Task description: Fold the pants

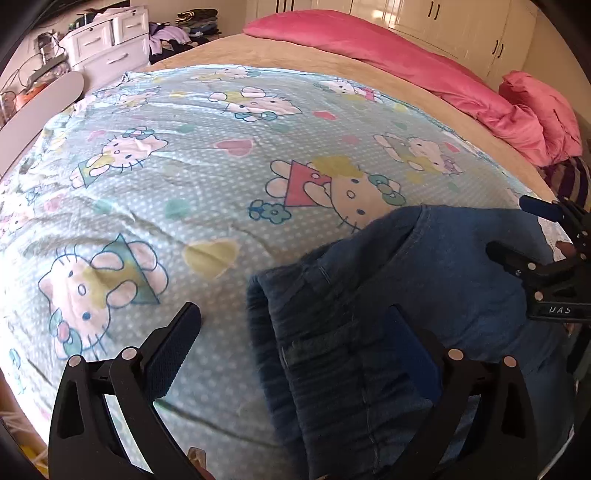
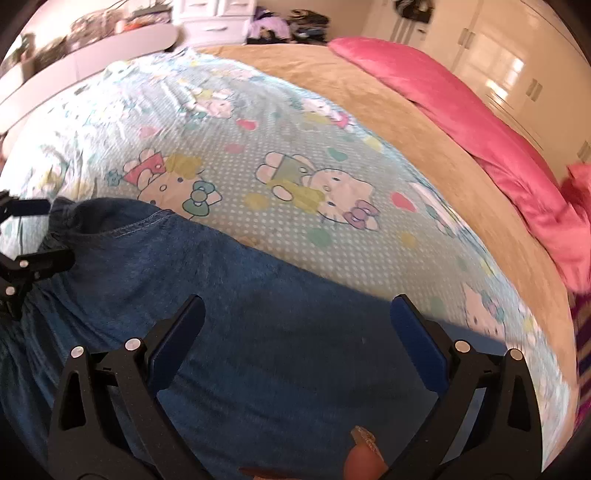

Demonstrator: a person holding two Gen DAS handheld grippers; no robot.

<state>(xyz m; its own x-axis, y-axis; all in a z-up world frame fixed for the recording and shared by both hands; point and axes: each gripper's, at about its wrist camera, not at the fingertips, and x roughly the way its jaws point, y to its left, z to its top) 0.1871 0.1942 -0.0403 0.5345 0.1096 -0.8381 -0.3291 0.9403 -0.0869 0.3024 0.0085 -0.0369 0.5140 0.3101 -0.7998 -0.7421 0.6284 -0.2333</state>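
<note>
Pants: one blue pair (image 2: 258,295) on the bed (image 1: 295,66)
Left gripper (image 1: 295,332): spread wide, grasping nothing
Right gripper (image 2: 297,325): spread wide, grasping nothing

My fingers (image 1: 173,343) are matt black plastic with textured blue pads. The pants (image 2: 258,295) are soft denim; the sheet (image 1: 184,166) is thin printed cotton.

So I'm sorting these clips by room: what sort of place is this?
Most likely a home bedroom. The pants lie on a bed with a cartoon-cat sheet and a pink duvet; white wardrobe doors and a drawer unit line the walls.
</note>
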